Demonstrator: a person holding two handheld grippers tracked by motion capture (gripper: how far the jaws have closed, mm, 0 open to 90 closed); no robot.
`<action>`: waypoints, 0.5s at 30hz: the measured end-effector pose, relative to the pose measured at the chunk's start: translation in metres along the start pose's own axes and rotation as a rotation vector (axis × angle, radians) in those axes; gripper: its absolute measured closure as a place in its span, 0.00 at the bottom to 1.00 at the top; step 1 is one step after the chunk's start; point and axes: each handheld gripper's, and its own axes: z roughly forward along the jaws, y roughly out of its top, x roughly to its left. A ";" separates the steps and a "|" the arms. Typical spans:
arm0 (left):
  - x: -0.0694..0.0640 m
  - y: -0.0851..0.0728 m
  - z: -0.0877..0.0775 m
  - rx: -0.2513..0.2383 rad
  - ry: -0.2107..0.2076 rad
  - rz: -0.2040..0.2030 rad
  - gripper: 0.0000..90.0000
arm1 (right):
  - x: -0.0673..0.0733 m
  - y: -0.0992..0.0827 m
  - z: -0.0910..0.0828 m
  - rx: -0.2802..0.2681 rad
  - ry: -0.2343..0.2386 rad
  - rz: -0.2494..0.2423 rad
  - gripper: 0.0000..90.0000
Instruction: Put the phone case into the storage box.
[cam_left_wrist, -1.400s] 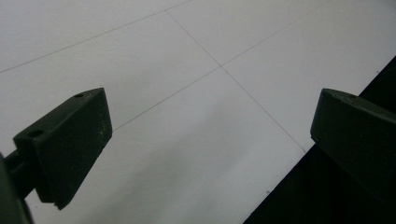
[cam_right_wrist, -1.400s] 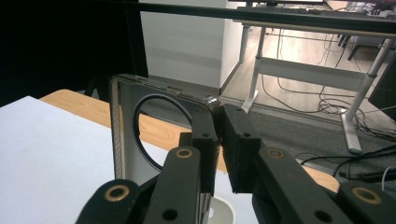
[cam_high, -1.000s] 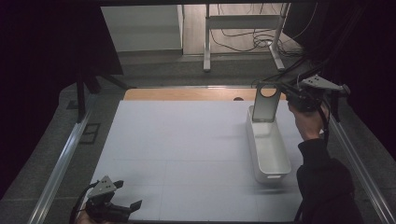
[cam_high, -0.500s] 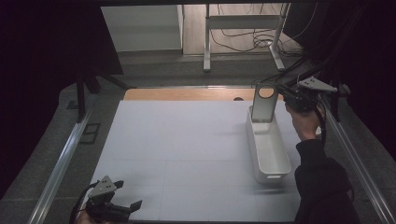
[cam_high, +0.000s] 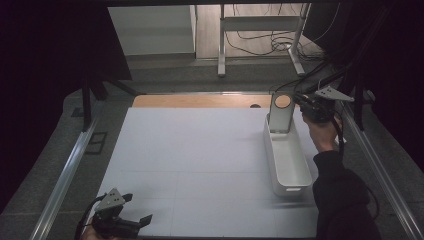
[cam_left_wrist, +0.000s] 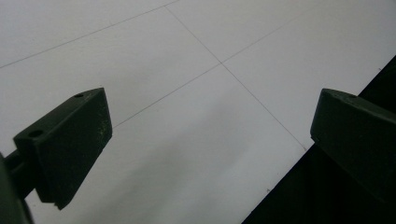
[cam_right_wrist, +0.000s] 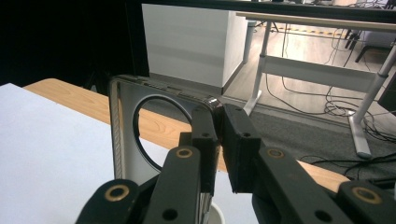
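My right gripper (cam_high: 306, 104) sits at the far right of the worktop (cam_high: 200, 160), fingers (cam_right_wrist: 205, 135) clamped on the top corner of a flat grey plate with a round hole (cam_high: 281, 112). In the right gripper view the plate (cam_right_wrist: 122, 135) runs edge-on between the two fingers, which are pinched nearly together on its rim, so that's a solid grip. The plate stands upright, its lower end down inside the far end of the long white tray (cam_high: 295, 172), top edge and hole well above the tray rim. I can't tell whether the plate's bottom touches the tray floor. The tray lies lengthwise along the right side of the white worktop, near end towards me, just beside my right sleeve (cam_high: 340, 200). Through the hole I see the wooden strip (cam_high: 200, 101) at the back edge of the worktop. My left gripper (cam_high: 131, 224) is at the near left corner, low over the white surface, well apart from tray and plate. Its fingers (cam_left_wrist: 70, 140) stand wide open with nothing between them, just bare worktop (cam_left_wrist: 196, 93) and its thin seam lines; the right-hand finger in that view hangs over the dark front edge. Behind the worktop there's a white cabinet (cam_right_wrist: 191, 42) and a desk frame (cam_high: 260, 25) with loose cables (cam_high: 265, 42) on the floor.
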 end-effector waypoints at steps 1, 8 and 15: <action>0.000 0.000 0.000 0.000 0.001 0.000 0.00 | 0.000 -0.001 0.001 -0.002 -0.004 0.000 0.92; 0.000 0.000 0.000 0.003 0.001 0.000 0.00 | -0.002 -0.005 0.005 0.002 0.000 0.006 0.92; 0.000 0.000 0.000 0.002 -0.001 0.000 0.00 | -0.002 -0.011 0.010 0.004 0.000 0.002 0.92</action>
